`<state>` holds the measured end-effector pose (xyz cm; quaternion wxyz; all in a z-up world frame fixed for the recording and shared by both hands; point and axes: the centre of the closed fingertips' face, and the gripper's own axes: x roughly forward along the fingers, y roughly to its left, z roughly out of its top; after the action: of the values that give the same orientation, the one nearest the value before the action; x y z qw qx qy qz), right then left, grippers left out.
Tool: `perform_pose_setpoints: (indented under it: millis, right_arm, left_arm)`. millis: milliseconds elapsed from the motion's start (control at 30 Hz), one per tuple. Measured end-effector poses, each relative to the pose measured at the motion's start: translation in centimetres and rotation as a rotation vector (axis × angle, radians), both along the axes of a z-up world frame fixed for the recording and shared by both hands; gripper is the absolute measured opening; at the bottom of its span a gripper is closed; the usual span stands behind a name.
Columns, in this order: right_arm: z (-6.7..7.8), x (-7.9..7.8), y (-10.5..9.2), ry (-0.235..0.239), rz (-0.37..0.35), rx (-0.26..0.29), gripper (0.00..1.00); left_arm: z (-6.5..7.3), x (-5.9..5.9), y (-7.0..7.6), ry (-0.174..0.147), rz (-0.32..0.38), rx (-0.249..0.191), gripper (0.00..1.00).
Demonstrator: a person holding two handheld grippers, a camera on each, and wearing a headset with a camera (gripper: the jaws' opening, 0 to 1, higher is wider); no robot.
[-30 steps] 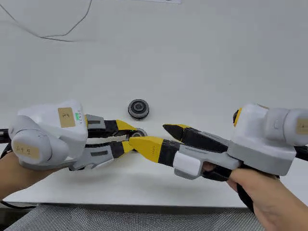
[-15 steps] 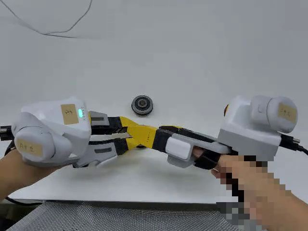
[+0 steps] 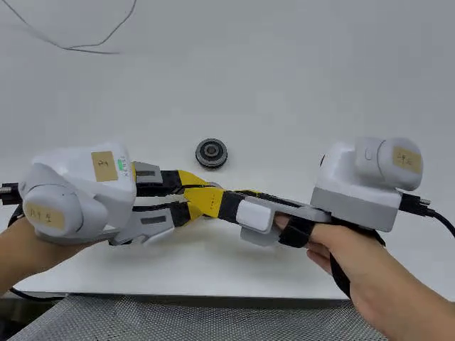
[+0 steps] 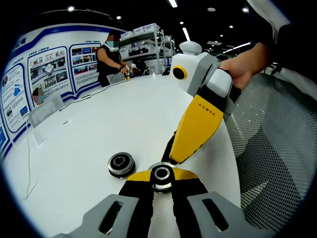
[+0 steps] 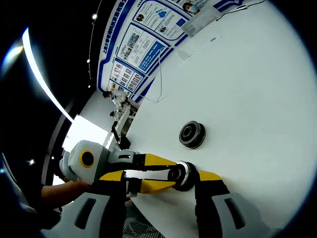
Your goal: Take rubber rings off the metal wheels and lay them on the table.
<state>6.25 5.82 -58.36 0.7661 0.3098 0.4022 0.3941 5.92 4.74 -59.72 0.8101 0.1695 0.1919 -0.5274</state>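
White table [image 3: 298, 85] w/ a thin cable [image 3: 71, 48] at its far left, grey mesh [image 3: 178, 320] below the near edge, and posters [image 4: 54, 64] on the wall behind in the left gripper view. Held wheel [image 4: 162, 175] is hidden in head view behind the crossed yellow tips. Both gripper views show it near the table's front edge, but whether it rests on the top or hangs just over it can't be told, and its dark & silver bands are too small to sort out. Left gripper [image 3: 190, 197] is clamped on it, tips pressed to both sides. Right gripper [image 3: 207, 195] has its jaws either side of the same wheel w/ a narrow gap; one tip touches the rim, the other is covered, so can't tell if it pinches. Second wheel [image 3: 212, 153] lies flat on the table just beyond the tips, apart from them. Left hand [image 3: 21, 256] comes in level from the left, wrist cut off by the frame. Right hand [image 3: 370, 270] reaches in from lower right, its gripper angled left, nose to nose w/ the other.
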Motion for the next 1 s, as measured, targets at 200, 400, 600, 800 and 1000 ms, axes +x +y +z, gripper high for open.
perform_pose_setpoints:
  millis: [200,400,600,800,1000]
  right_arm:
    - [-0.15,-0.08,-0.06,0.005,-0.001,-0.011,0.57]
    - [-0.44,-0.36,-0.03,0.012,0.010,-0.024,0.57]
    - [-0.24,-0.42,0.12,0.008,0.009,-0.021,0.57]
    - [-0.22,-0.34,0.14,0.007,0.007,-0.021,0.57]
    - [-0.27,-0.50,0.25,0.016,0.013,-0.019,0.58]
  left_arm:
    - [-0.11,0.09,0.17,0.000,0.000,0.000,0.13]
    - [-0.17,0.14,0.27,-0.002,-0.002,-0.001,0.13]
    - [-0.14,0.10,0.25,-0.003,-0.001,0.000,0.13]
    - [-0.13,0.10,0.24,-0.003,-0.001,0.000,0.13]
    - [-0.12,0.06,0.23,-0.003,-0.001,0.000,0.13]
